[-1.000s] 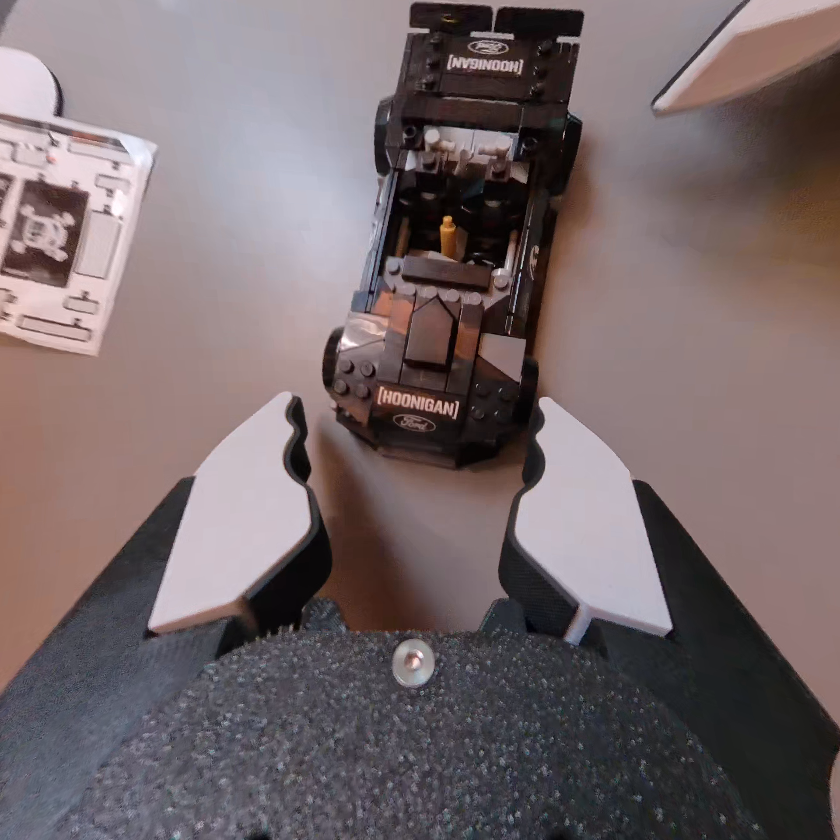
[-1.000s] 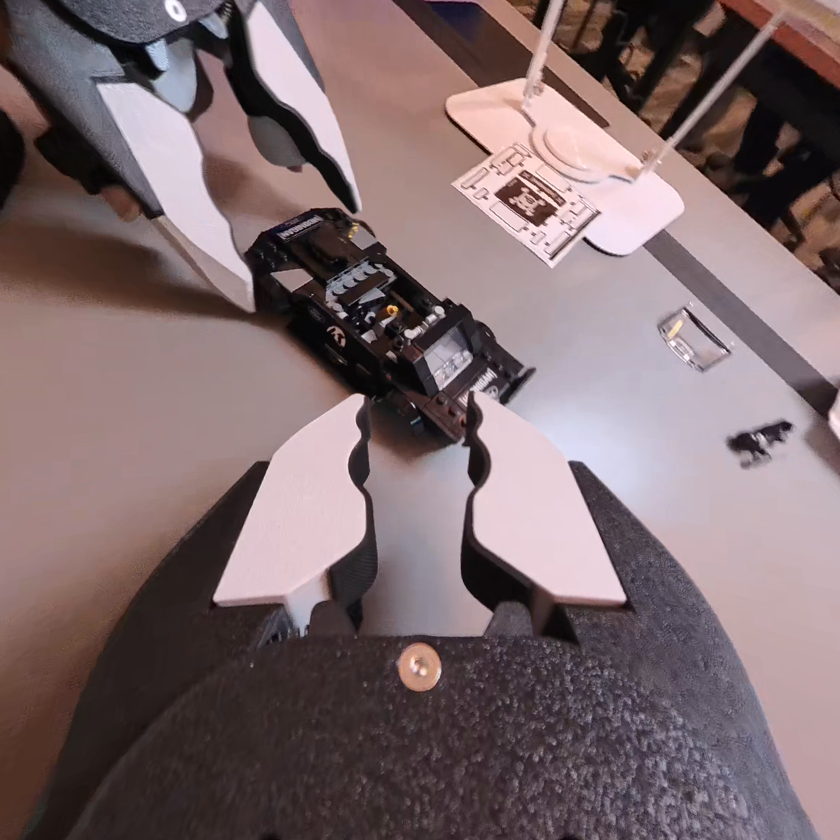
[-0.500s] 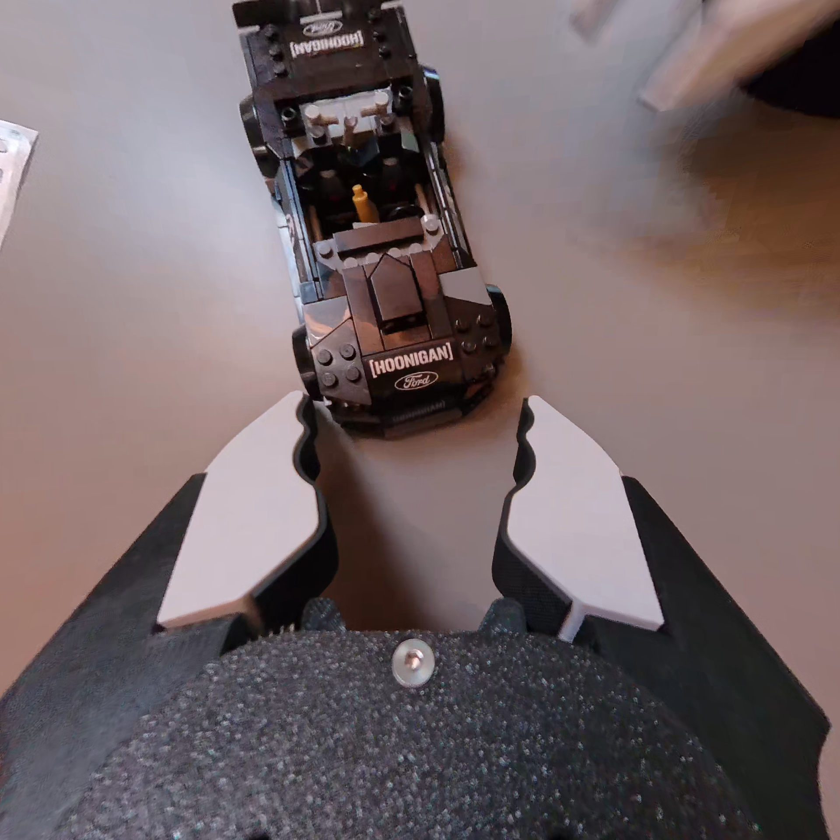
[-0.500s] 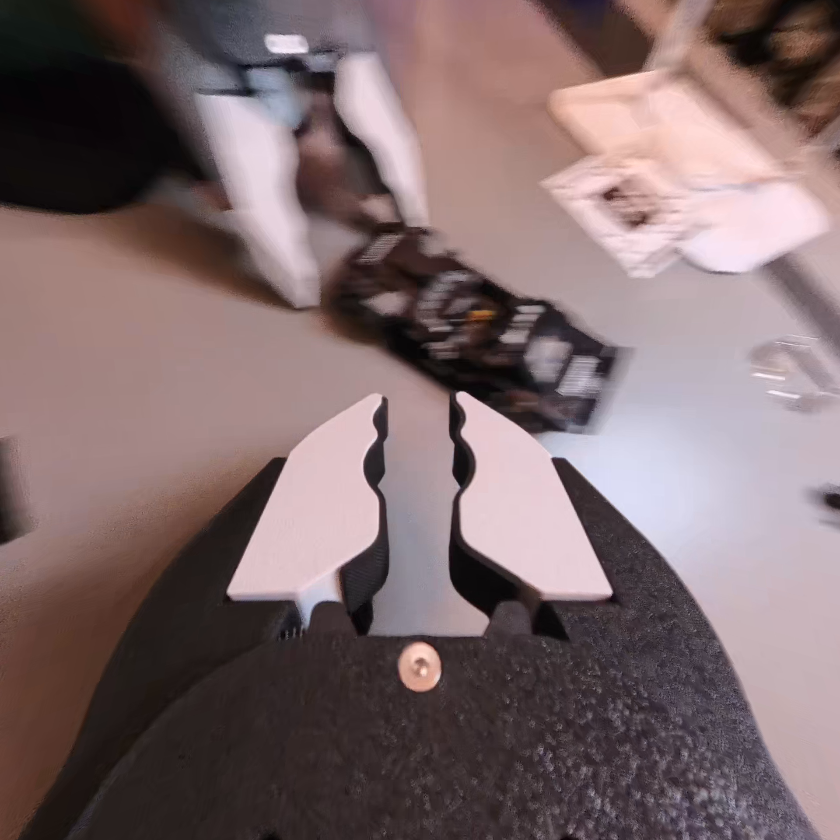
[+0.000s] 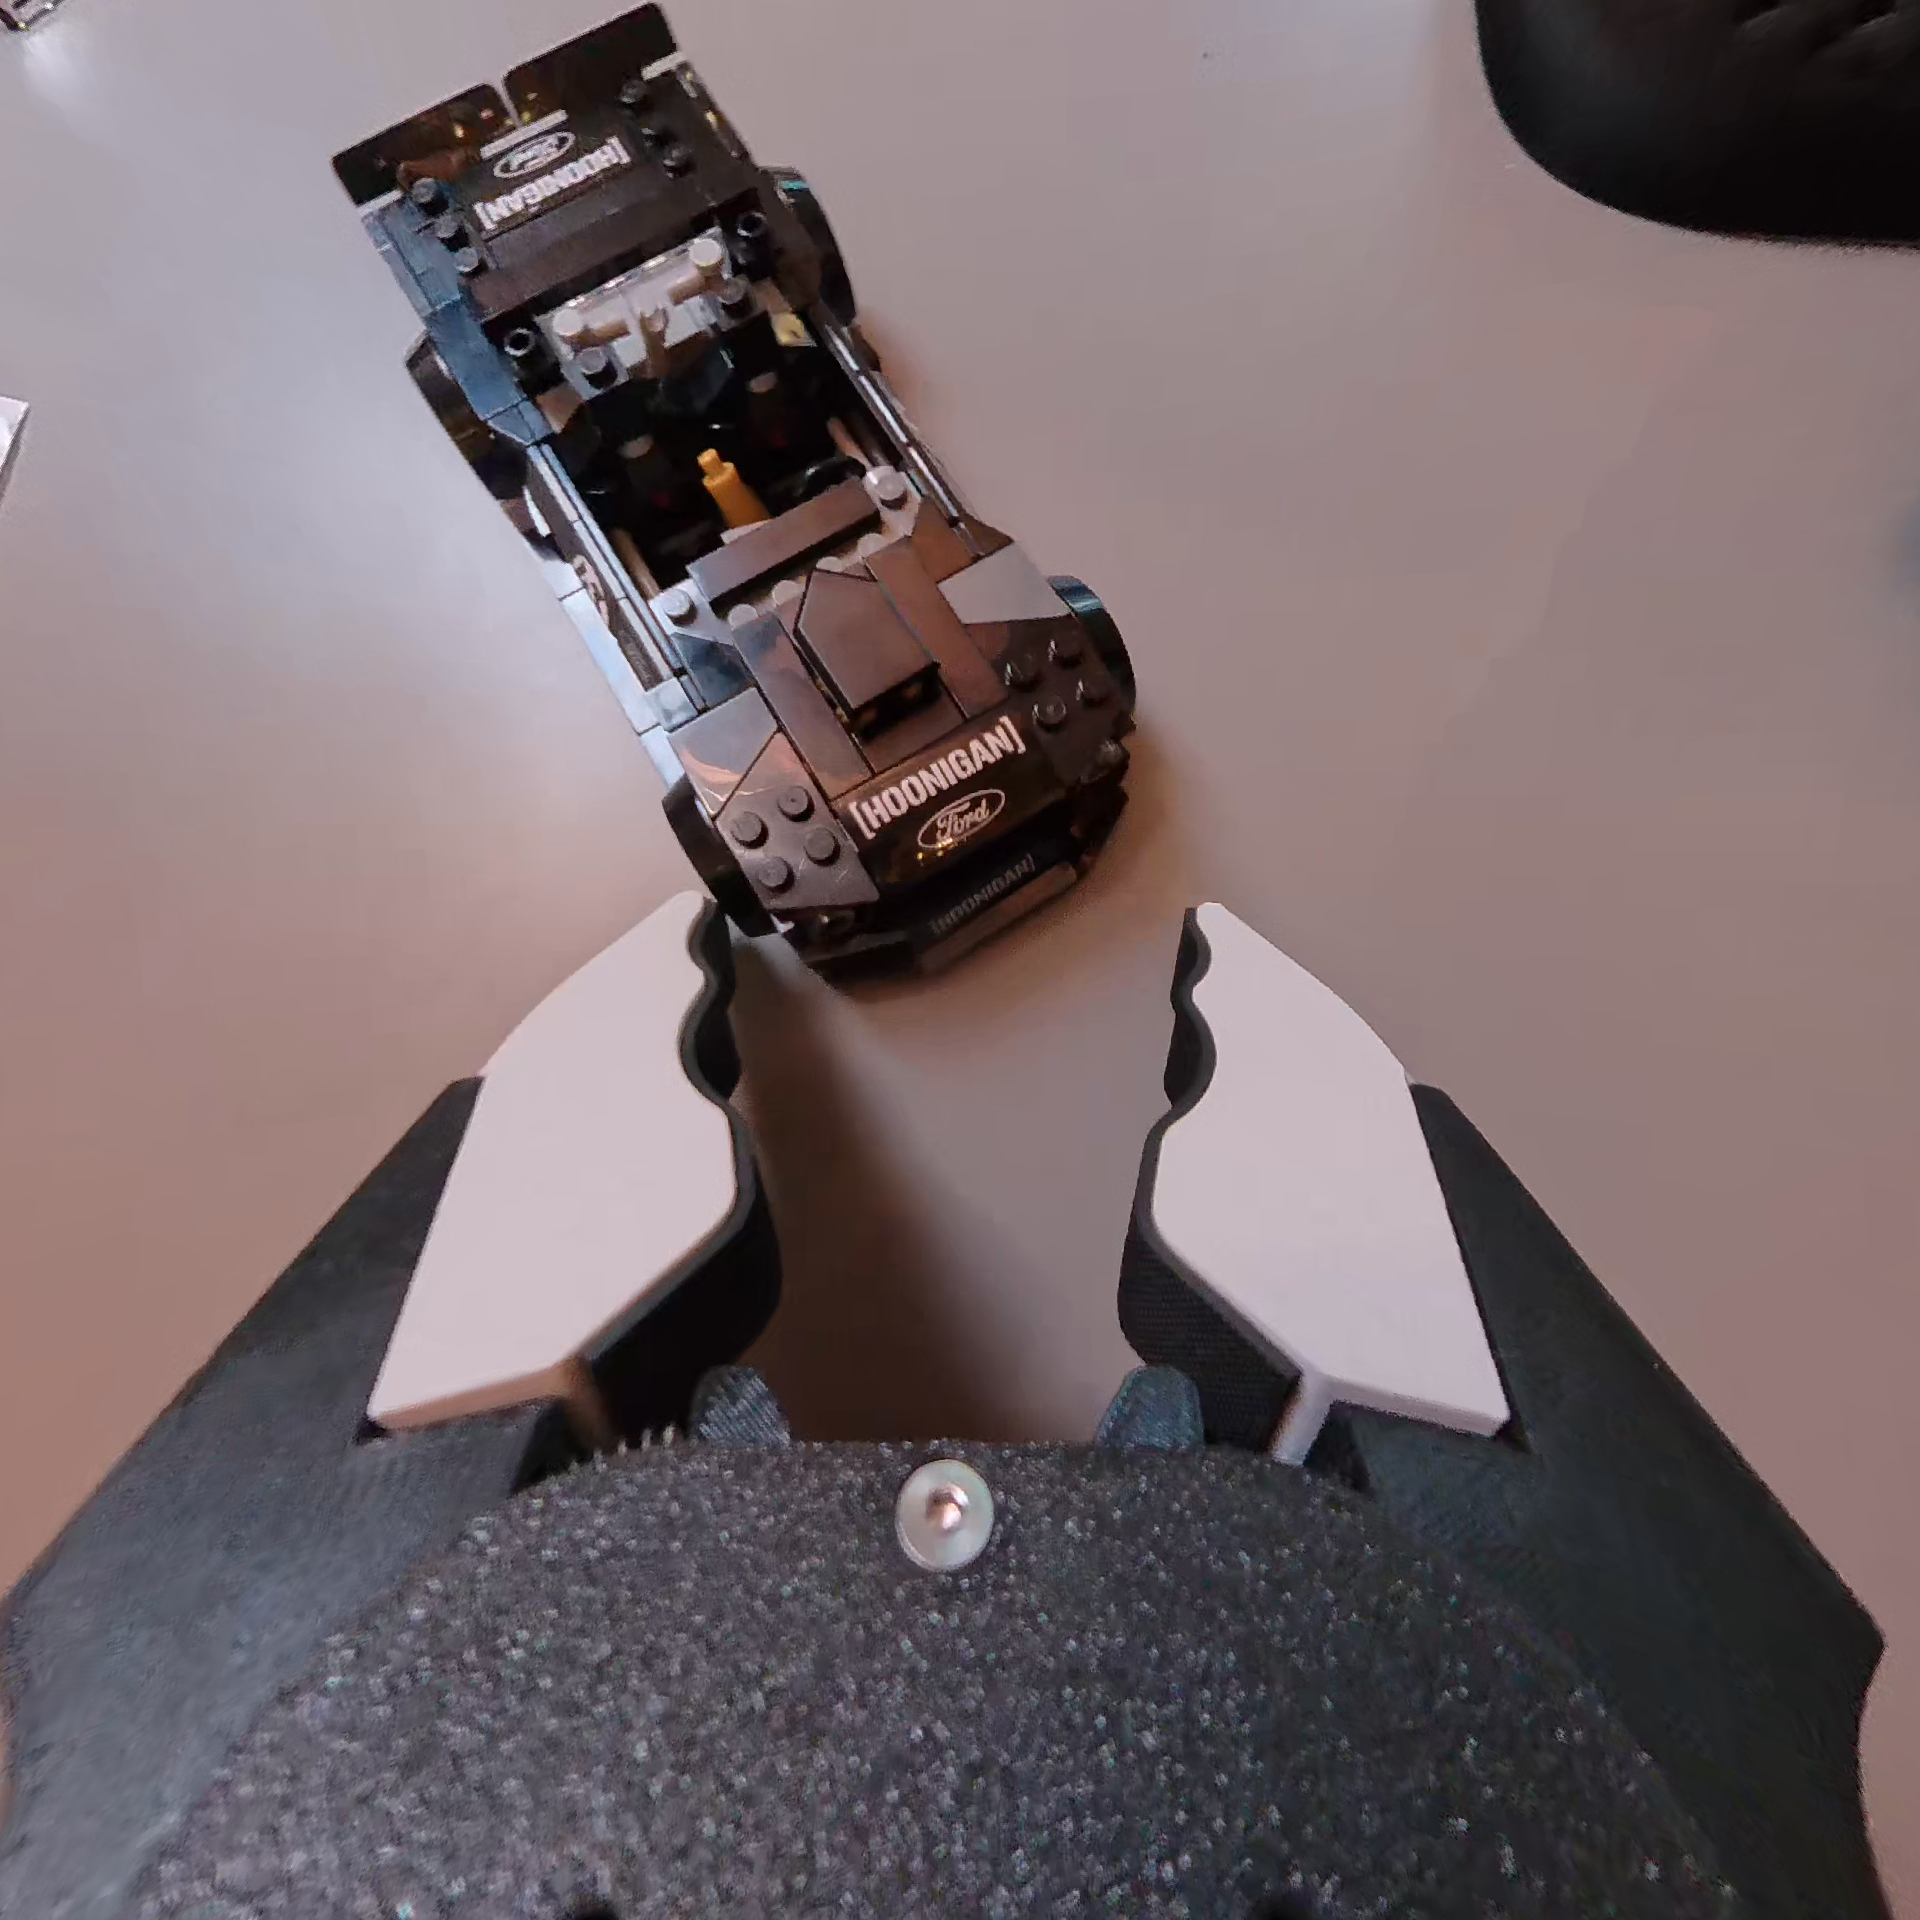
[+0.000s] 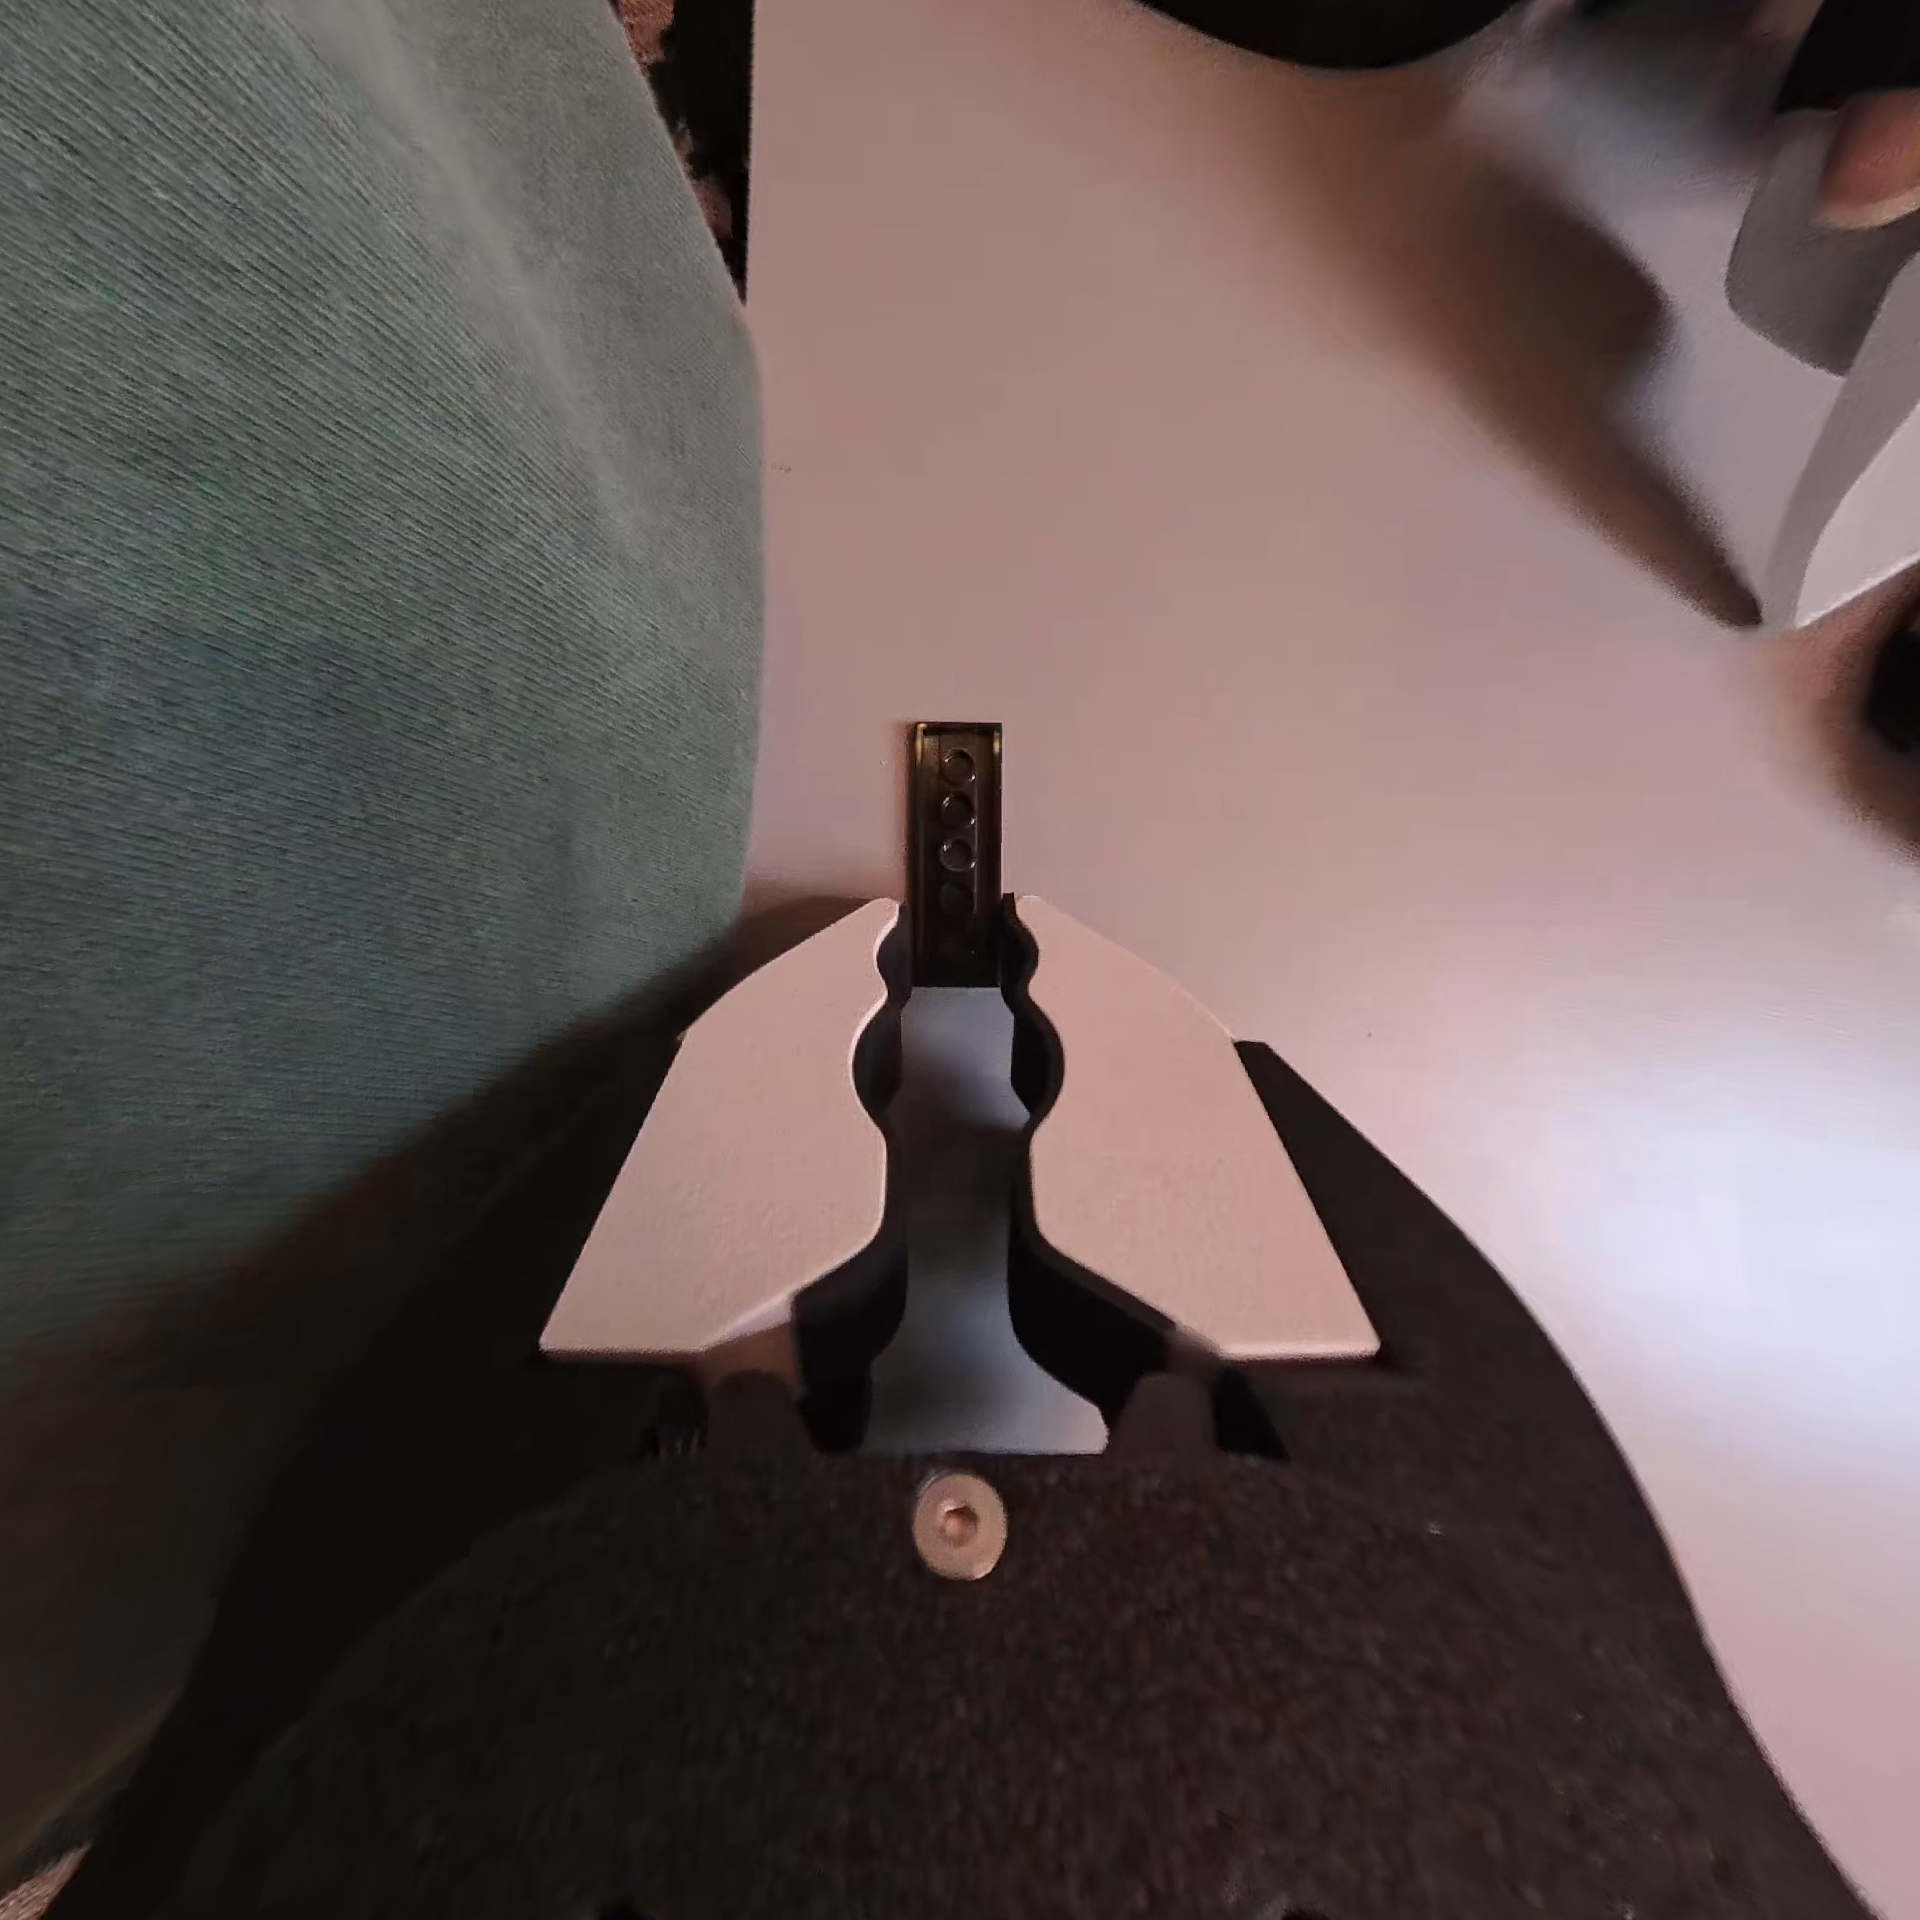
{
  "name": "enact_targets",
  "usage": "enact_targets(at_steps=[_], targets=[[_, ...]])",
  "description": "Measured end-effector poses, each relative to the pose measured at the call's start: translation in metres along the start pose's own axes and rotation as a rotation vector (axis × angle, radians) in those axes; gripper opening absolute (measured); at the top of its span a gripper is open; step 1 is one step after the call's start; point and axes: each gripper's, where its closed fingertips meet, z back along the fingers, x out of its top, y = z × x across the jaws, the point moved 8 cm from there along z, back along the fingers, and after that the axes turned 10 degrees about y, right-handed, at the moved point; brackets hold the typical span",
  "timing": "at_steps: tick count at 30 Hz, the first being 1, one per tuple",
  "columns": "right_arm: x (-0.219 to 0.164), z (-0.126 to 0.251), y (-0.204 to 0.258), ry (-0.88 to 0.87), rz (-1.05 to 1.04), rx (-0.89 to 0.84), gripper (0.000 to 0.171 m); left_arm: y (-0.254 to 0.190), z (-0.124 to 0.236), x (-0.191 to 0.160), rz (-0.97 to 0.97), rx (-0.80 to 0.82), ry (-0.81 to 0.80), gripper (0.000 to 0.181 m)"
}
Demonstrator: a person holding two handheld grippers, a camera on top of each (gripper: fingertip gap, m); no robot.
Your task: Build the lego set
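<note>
One black brick-built lego car (image 5: 748, 540), roof off and cockpit open, sits on the grey-brown tabletop (image 5: 1455, 727), nose toward the left gripper (image 5: 951, 930). That gripper's white fingers are spread wide, holding nothing; the left fingertip is just beside the car's front corner, and contact can't be told. One small tan piece (image 5: 727, 494) stands in the cockpit. One narrow black lego plate (image 6: 956, 831), underside up with a row of round holes, lies near the table edge by teal fabric (image 6: 343, 623). The right gripper (image 6: 956, 925) has its fingers close on either side of the plate's near end, apparently pinching it. Step looks like fetching this plate for the car. Next move likely calls for lifting it, flipping it studs up and carrying it to the car while the left gripper steadies the body.
</note>
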Motion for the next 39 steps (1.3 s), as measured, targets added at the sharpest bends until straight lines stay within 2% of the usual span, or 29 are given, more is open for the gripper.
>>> enact_targets(at_steps=[3, 5, 6, 9, 11, 17, 21, 27, 29, 32, 36, 39], targets=[[-0.004, 0.005, -0.003, -0.007, 0.01, -0.006, 0.016, -0.001, 0.011, -0.002, 0.0, 0.036, -0.028, 0.083], [-0.007, 0.015, -0.016, -0.06, -0.047, -0.024, 0.016, -0.004, 0.024, 0.0, -0.019, 0.061, -0.102, 0.081], [-0.008, 0.023, -0.025, -0.098, -0.087, -0.04, 0.016, -0.007, 0.032, 0.002, -0.041, 0.062, -0.156, 0.077], [-0.011, 0.051, -0.063, -0.214, -0.202, -0.103, 0.016, -0.025, 0.048, 0.011, -0.203, 0.034, -0.301, 0.05], [-0.01, 0.067, -0.088, -0.274, -0.259, -0.104, 0.015, -0.035, 0.054, 0.023, -0.306, 0.032, -0.371, 0.042], [0.005, 0.078, -0.142, -0.399, -0.41, 0.154, 0.015, -0.034, 0.056, 0.054, -0.483, -0.005, -0.457, 0.034], [0.008, 0.074, -0.159, -0.46, -0.461, 0.33, 0.015, -0.026, 0.053, 0.059, -0.586, 0.033, -0.443, 0.013], [0.0, 0.067, -0.179, -0.522, -0.529, 0.43, 0.015, -0.01, 0.044, 0.058, -0.517, -0.007, -0.451, 0.01], [-0.003, 0.068, -0.187, -0.577, -0.521, 0.388, 0.016, -0.001, 0.04, 0.059, -0.401, -0.087, -0.458, 0.004], [-0.007, 0.071, -0.196, -0.641, -0.48, 0.234, 0.03, 0.024, 0.032, 0.062, -0.145, -0.225, -0.454, 0.004], [-0.015, 0.07, -0.204, -0.583, -0.329, -0.171, 0.031, 0.054, 0.017, 0.062, 0.163, -0.482, -0.392, 0.004], [-0.017, 0.064, -0.202, -0.455, -0.16, -0.421, 0.03, 0.069, 0.006, 0.063, 0.316, -0.66, -0.342, 0.004]])
